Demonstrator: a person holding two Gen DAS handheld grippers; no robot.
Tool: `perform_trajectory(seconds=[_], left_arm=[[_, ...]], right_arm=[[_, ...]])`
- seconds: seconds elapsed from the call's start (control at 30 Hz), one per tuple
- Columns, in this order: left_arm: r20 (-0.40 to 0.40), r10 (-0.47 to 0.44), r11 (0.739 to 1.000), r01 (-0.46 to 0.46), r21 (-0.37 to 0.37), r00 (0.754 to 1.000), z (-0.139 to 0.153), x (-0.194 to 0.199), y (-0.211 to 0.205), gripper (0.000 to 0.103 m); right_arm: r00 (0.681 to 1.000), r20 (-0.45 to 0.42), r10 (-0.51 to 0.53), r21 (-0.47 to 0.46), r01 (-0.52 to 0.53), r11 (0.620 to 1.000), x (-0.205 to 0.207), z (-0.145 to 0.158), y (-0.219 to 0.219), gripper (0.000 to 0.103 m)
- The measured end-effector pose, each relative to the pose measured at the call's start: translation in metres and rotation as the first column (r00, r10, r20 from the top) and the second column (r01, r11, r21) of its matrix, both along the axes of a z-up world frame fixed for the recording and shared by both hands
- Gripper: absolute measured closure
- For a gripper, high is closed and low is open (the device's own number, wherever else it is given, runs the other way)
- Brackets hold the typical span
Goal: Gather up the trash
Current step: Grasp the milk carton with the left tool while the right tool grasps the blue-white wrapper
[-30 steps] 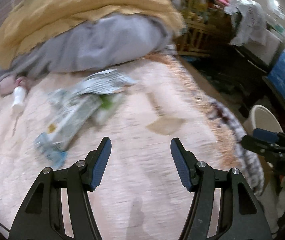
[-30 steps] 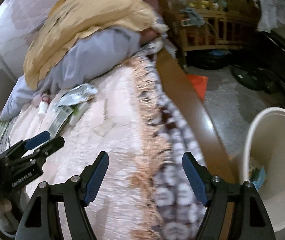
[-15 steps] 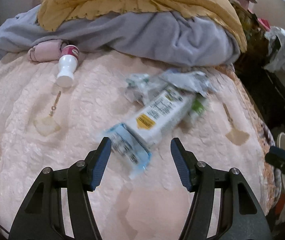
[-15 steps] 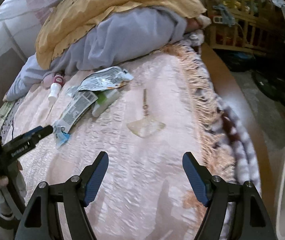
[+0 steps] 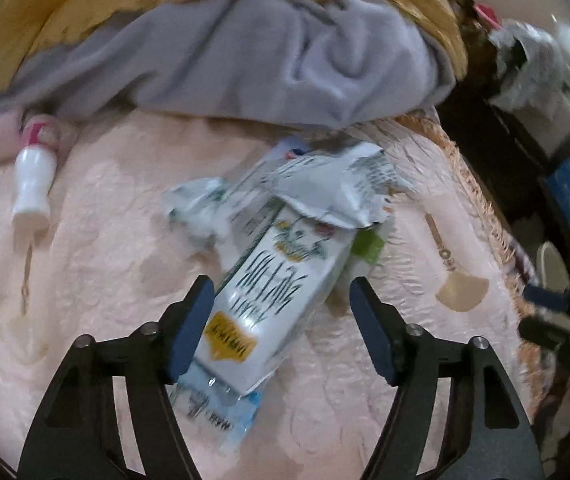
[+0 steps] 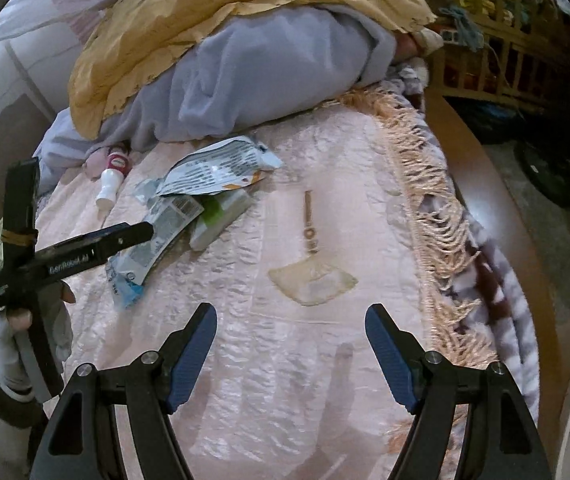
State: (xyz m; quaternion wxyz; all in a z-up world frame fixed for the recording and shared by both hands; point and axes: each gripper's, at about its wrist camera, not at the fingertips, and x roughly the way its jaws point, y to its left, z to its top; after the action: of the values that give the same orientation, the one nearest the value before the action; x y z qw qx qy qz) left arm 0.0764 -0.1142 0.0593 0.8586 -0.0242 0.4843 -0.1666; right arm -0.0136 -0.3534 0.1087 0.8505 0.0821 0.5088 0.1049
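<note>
Left gripper [image 5: 277, 330] spread wide around a flattened carton [image 5: 269, 300] on the bed [image 5: 97, 248], nothing gripped yet.

The carton lies between the left fingers [image 5: 189, 328], its near end over a clear-blue wrapper [image 5: 213, 408]; it looks light, crushed flat and slick, likely to bend or slide, so pinching across its stiffer folded near edge seems best. Just beyond the carton lie one torn grey pouch [image 5: 333, 184], one crumpled wrapper [image 5: 201, 208] and a green-and-white pack [image 5: 367, 246] half under it: five loose pieces of trash, I judge. Well left of the carton lies one small white bottle [image 5: 33, 184]; right of it is one fan-shaped pattern [image 5: 461, 290] in the bedspread. The right gripper [image 6: 291, 354] hovers wide open and empty over bare bedspread right of the carton.
</note>
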Motion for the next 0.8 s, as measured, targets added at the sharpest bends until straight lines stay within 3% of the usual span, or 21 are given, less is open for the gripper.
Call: perform_trajectory(seconds=[0.27, 0.47, 0.67, 0.8], left_arm=[[-0.028, -0.038, 0.990, 0.042, 0.133, 0.999, -0.013, 0.019, -0.027, 0.034], [-0.048, -0.018, 0.998, 0.021, 0.061, 0.999, 0.004, 0.002, -0.010, 0.040], [-0.072, -0.051, 0.999, 0.051, 0.008, 0.996, 0.022, -0.051, 0.023, 0.041], [-0.075, 0.024, 1.000, -0.024, -0.001, 0.997, 0.029, -0.080, 0.065, 0.041]], right_arm=[[1.000, -0.003, -0.031, 0.006, 0.031, 1.000, 0.005, -0.002, -0.013, 0.028], [1.000, -0.005, -0.008, 0.021, 0.008, 1.000, 0.018, -0.006, -0.003, 0.028], [0.999, -0.009, 0.033, 0.046, -0.033, 0.998, 0.043, -0.007, 0.025, 0.028], [0.996, -0.005, 0.086, 0.061, -0.085, 0.994, 0.043, -0.007, 0.050, 0.028]])
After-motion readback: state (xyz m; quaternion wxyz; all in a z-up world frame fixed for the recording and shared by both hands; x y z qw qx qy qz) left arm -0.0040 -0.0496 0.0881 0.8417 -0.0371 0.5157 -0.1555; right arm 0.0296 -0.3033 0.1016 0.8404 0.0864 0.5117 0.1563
